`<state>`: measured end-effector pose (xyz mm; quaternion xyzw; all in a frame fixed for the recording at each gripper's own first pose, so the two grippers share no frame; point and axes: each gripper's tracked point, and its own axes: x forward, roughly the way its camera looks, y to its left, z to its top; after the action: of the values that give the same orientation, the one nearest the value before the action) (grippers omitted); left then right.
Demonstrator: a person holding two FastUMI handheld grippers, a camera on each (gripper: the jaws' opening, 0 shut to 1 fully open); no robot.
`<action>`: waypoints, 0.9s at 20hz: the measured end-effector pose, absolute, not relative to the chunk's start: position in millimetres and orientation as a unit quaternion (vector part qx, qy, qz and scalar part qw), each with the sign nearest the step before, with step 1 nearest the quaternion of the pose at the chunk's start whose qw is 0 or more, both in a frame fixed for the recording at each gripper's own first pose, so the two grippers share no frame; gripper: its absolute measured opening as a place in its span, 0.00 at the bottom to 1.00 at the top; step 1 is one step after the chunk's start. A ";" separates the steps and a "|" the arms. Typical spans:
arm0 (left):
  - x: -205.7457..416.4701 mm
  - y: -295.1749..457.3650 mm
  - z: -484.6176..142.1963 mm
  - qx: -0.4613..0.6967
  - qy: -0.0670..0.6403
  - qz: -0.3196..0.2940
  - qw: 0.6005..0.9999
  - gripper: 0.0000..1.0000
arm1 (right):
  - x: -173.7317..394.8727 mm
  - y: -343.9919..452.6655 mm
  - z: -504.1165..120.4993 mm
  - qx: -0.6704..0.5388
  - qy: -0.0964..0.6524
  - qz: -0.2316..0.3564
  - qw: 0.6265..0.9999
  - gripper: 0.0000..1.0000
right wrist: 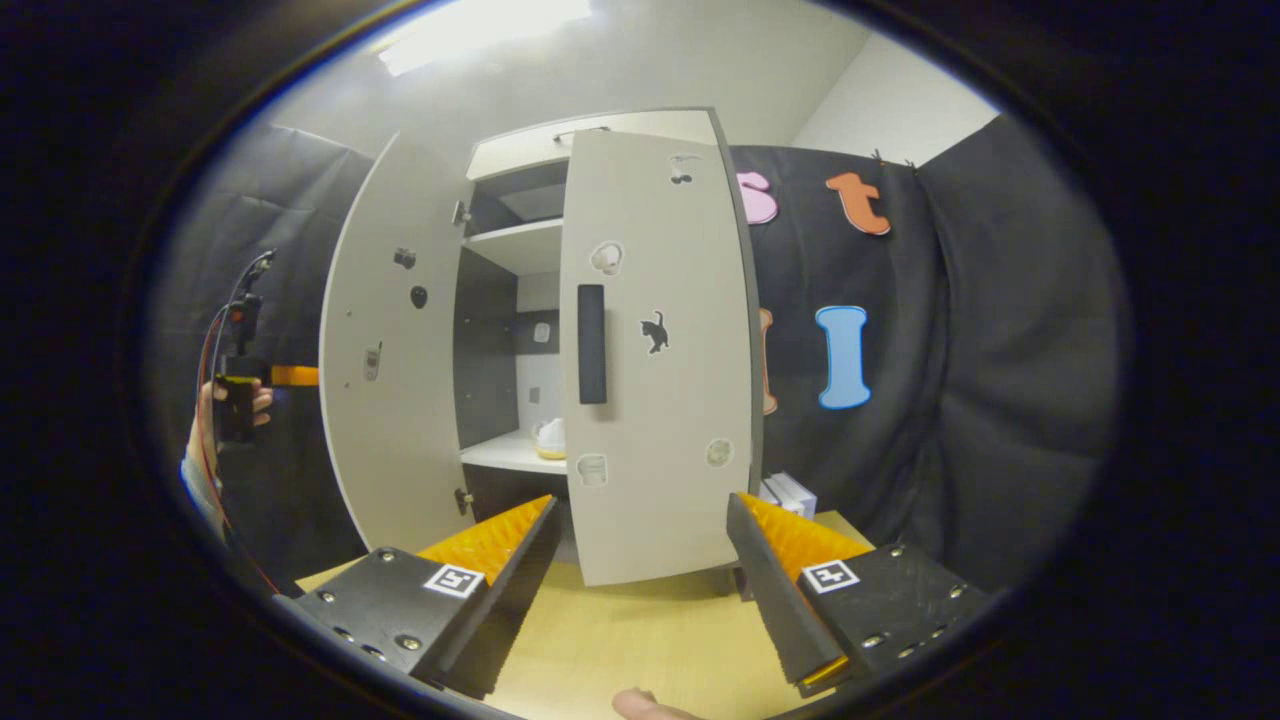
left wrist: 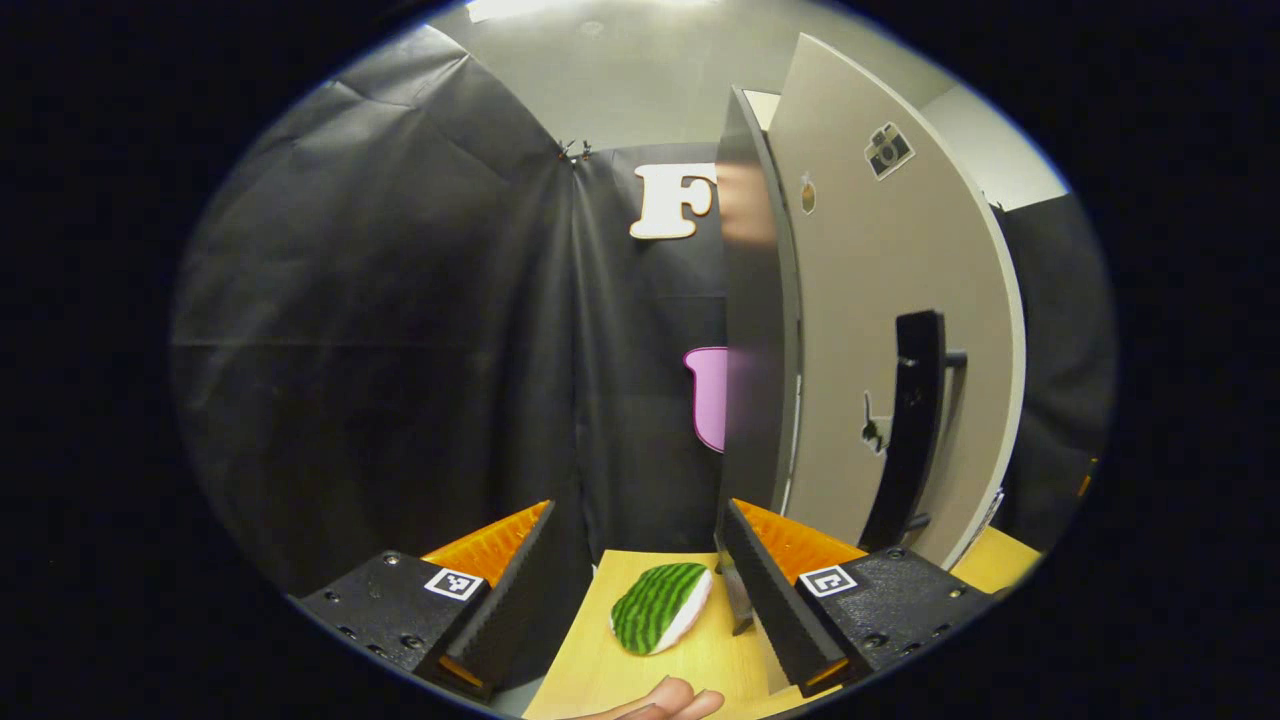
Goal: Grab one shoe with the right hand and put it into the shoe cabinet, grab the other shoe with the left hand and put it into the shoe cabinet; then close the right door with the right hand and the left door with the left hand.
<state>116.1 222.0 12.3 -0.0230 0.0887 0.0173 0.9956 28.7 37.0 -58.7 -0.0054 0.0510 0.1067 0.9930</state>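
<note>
In the right gripper view the shoe cabinet (right wrist: 500,145) stands on the table. Its left door (right wrist: 390,400) is swung wide open. Its right door (right wrist: 660,400), with a black handle (right wrist: 591,343), is partly closed across the front. A pale shoe (right wrist: 550,438) sits on the lower shelf inside. My right gripper (right wrist: 640,520) is open and holds nothing, a short way in front of the right door. The left gripper (right wrist: 240,390), in a hand, is left of the open door. In the left gripper view my left gripper (left wrist: 638,520) is open, near the left door (left wrist: 880,330) and its black handle (left wrist: 915,430).
A green-striped, white-edged object (left wrist: 660,607) lies on the wooden table (left wrist: 600,670) between my left fingers. A dark panel (left wrist: 750,330) stands beside the left door. A small white box (right wrist: 790,492) sits right of the cabinet. Black cloth walls close in the booth.
</note>
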 end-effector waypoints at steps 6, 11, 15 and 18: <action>114.7 179.2 22.6 -0.004 0.108 0.027 0.994 0.86 | 9.3 36.2 -58.0 0.008 0.042 0.123 0.991 1.00; 112.5 170.1 22.1 -0.026 0.121 0.025 0.992 0.84 | 0.2 32.4 -52.8 0.014 0.028 0.130 0.991 1.00; 113.6 147.4 24.1 -0.033 0.119 0.004 0.992 0.84 | -0.6 31.5 -54.0 0.022 0.029 0.129 0.991 0.98; 116.1 130.9 25.4 -0.036 0.111 -0.013 0.993 0.84 | -1.9 28.4 -47.4 0.032 0.022 0.127 0.991 0.98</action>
<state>116.1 130.9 25.4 -0.0358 0.1114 -0.0135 0.9930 -1.9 28.4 -47.4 0.0323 0.0218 0.1275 0.9911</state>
